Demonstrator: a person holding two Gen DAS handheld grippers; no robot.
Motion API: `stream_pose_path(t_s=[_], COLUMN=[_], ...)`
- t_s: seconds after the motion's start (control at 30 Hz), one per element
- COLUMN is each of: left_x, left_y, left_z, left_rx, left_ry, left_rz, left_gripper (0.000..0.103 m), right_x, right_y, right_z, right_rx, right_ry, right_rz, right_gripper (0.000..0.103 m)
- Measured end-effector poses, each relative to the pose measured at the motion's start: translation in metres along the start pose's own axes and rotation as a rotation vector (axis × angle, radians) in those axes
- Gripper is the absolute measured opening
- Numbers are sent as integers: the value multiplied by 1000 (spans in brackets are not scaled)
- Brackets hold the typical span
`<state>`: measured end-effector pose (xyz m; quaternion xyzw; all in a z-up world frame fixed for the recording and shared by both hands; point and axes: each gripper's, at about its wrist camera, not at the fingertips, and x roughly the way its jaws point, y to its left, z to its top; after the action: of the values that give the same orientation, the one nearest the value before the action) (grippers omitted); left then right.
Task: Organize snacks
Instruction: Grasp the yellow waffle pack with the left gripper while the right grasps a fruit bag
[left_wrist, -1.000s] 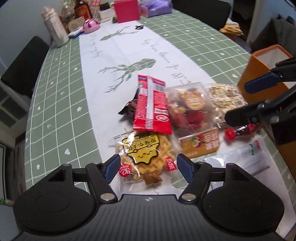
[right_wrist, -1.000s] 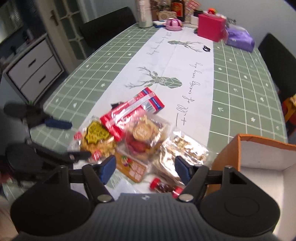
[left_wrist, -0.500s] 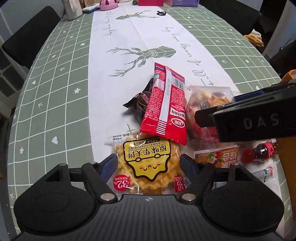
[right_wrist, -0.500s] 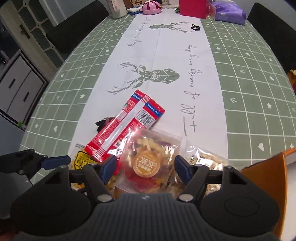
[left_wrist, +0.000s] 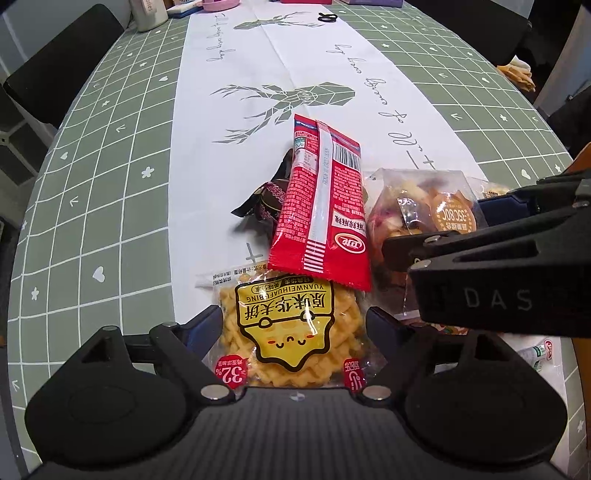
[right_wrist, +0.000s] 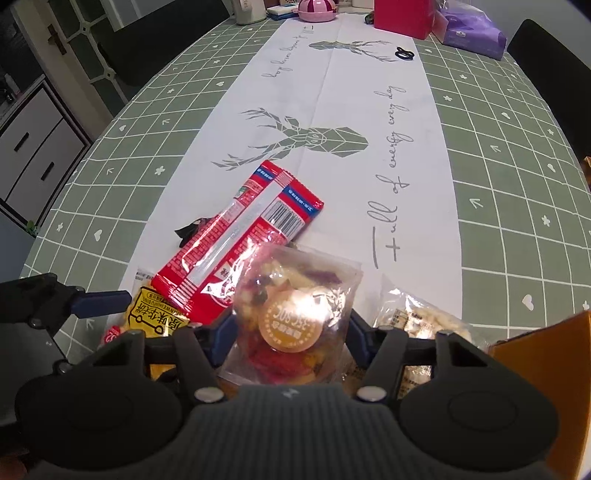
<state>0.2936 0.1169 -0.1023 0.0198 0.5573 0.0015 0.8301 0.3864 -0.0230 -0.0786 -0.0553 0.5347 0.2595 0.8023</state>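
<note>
Left gripper (left_wrist: 293, 325): jaws spread wide, just been opening, straddle waffle pack (left_wrist: 286, 332), pads not pressing. Red packet (left_wrist: 321, 218) just ahead, its edge overlaps waffle pack; risk: lifting waffle drags it.

Right gripper (right_wrist: 290, 332): jaws just been closing around fruit-nut bag (right_wrist: 295, 314), squeeze not confirmed. Slippery film may slide out. Orange box (right_wrist: 532, 369) close at right.
</note>
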Motion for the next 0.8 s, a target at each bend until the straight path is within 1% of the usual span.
stream_pose_path(t_s=[0.07,0.2,0.3,0.4,0.53,0.57,0.63,0.8], left_x=[2,-1,-4,-10,-19,-22,-28,-54], left_y=[-2,0,0,-3,-13,-16,-21,-33], left_z=[-1,-7,-14,-21,-34,-39,-47,-65], left_rx=[7,10,24,36,79,87,99,130], left_ry=[5,28,43,57,65,61,47,8], left_rz=[12,6,6,9,22,27,34,21], left_gripper=[99,100,99,92,87,87,82,77], right_x=[-4,-21,-35,-46,-60,-64,-73,-98], right_y=[2,9,9,9,8,8,8,5], right_z=[-2,-9,-12,-17,-29,-33,-42,-66], right_rx=[-3,-47,-47,-47,-48,-50,-63,-104], right_ry=[5,-24,-37,-32,-27,-26,-26,-31], right_rz=[4,5,21,26,49,55,58,60], right_gripper=[53,53,53,53,53,53,53,53])
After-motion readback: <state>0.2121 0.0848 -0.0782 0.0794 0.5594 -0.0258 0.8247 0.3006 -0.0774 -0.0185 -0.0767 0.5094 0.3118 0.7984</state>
